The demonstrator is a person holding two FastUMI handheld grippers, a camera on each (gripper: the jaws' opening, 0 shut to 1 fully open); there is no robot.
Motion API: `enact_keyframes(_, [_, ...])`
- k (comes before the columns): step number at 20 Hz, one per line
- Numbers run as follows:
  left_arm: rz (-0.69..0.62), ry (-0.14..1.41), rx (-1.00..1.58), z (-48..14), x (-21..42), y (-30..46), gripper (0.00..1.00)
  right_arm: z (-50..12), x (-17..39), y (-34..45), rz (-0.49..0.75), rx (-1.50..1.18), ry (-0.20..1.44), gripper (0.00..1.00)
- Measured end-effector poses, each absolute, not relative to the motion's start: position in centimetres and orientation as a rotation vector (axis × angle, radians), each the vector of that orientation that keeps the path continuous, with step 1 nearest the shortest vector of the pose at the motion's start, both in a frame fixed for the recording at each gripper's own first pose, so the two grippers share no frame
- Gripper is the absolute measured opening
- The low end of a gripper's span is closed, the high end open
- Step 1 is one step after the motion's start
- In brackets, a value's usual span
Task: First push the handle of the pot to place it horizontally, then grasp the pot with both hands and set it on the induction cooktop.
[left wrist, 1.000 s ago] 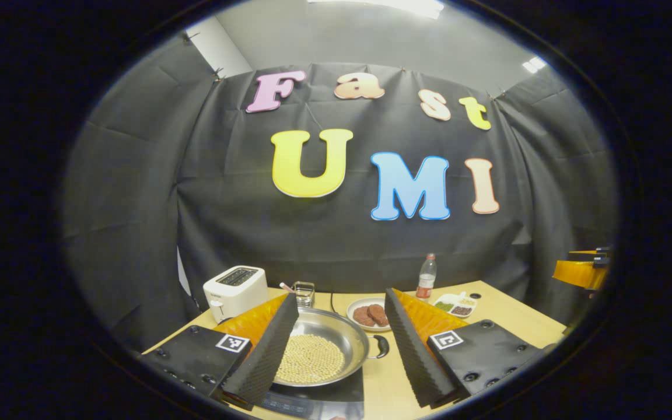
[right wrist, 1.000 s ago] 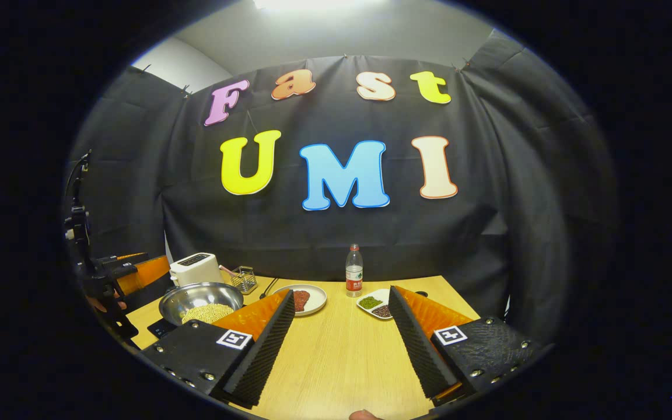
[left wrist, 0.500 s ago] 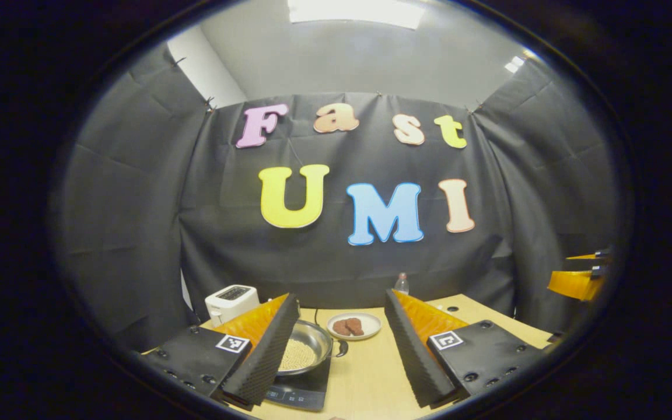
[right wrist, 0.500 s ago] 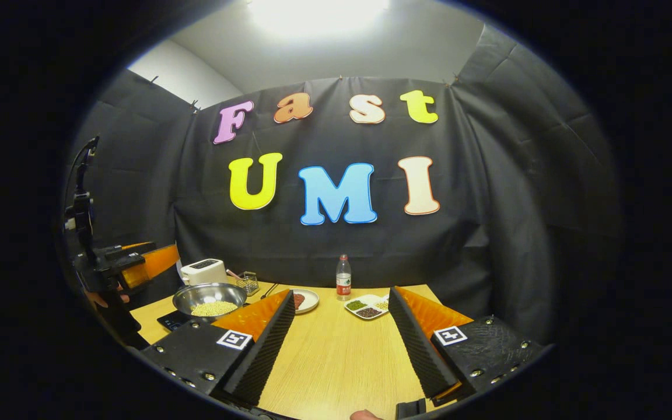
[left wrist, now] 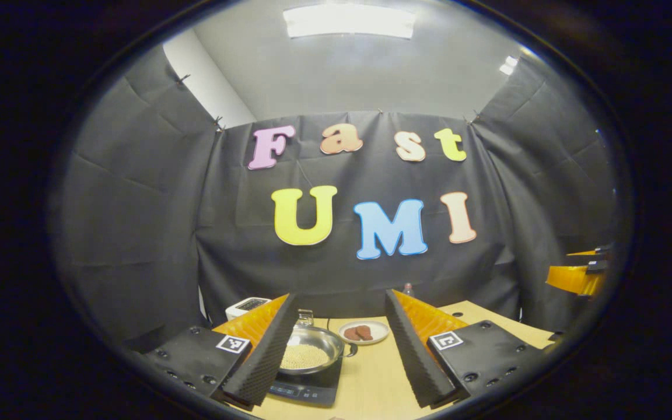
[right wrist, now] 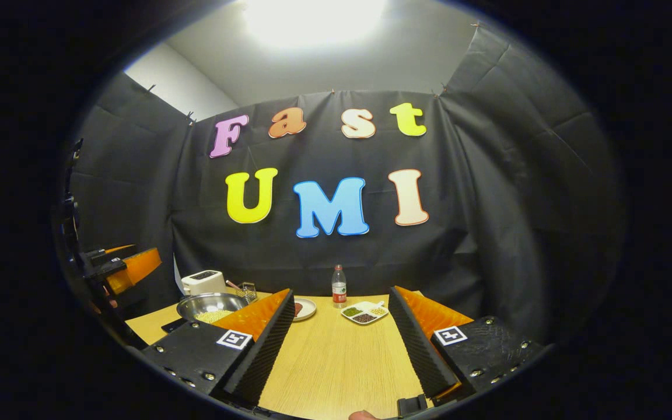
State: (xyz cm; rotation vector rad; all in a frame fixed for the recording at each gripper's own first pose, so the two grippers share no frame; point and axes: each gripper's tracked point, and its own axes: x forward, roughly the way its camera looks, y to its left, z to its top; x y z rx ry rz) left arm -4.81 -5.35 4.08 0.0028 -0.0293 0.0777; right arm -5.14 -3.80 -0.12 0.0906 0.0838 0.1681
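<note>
A steel pot (left wrist: 311, 349) with pale beans in it sits on the black induction cooktop (left wrist: 307, 392) on the wooden table. Its dark side handle (left wrist: 350, 350) points to the right in the left gripper view. My left gripper (left wrist: 340, 296) is open, drawn back from the pot, with nothing between its fingers. The pot (right wrist: 207, 303) and the cooktop (right wrist: 171, 324) are at the far left in the right gripper view. My right gripper (right wrist: 341, 291) is open over bare table, well to the right of the pot. The left gripper (right wrist: 130, 266) hangs off to the left there.
A white toaster (left wrist: 248, 305) and a wire basket (right wrist: 247, 289) stand behind the pot. To its right are a plate with meat patties (left wrist: 363, 332), a plastic bottle (right wrist: 339, 284) and a divided dish (right wrist: 364, 312) of beans. The right gripper (left wrist: 575, 277) shows at the far right.
Both grippers have pulled back from the table and stayed open. The pot and cooktop look smaller and farther off in the left gripper view. The pot has not moved on the cooktop.
</note>
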Motion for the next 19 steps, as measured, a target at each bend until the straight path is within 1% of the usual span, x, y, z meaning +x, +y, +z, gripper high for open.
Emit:
enact_keyframes(5, [0.105, -0.049, 0.010, 5.1, -5.9, -1.9, 1.00, 1.5, -5.4, -3.3, 0.141, 0.112, 0.024, 0.98])
enact_keyframes(6, [0.109, -0.056, 0.010, 5.0, -6.0, -1.5, 0.96, 1.7, -5.4, -3.1, 0.141, 0.107, 0.019, 0.98])
enact_keyframes(7, [0.117, -0.058, 0.009, 5.1, -6.1, -1.2, 1.00, 1.7, -5.3, -3.0, 0.142, 0.100, 0.018, 0.98])
enact_keyframes(8, [0.121, -0.058, 0.007, 5.0, -6.2, -0.9, 1.00, 2.0, -5.3, -2.8, 0.145, 0.095, 0.015, 0.98])
enact_keyframes(9, [0.124, -0.057, 0.007, 4.9, -6.3, -0.7, 0.96, 2.2, -5.2, -2.7, 0.145, 0.094, 0.012, 0.98])
enact_keyframes(10, [0.125, -0.054, 0.007, 4.7, -6.3, -0.3, 1.00, 2.4, -5.2, -2.6, 0.144, 0.096, 0.010, 0.98])
enact_keyframes(17, [0.126, -0.063, 0.002, 4.9, -6.4, 0.3, 1.00, 2.4, -5.4, -2.0, 0.139, 0.087, 0.011, 0.98])
enact_keyframes(18, [0.125, -0.061, 0.002, 4.9, -6.3, 0.4, 0.96, 2.4, -5.4, -2.0, 0.137, 0.088, 0.008, 0.98])
enact_keyframes(19, [0.122, -0.057, 0.000, 4.8, -6.3, 0.4, 0.96, 2.4, -5.5, -1.9, 0.138, 0.088, 0.008, 0.98])
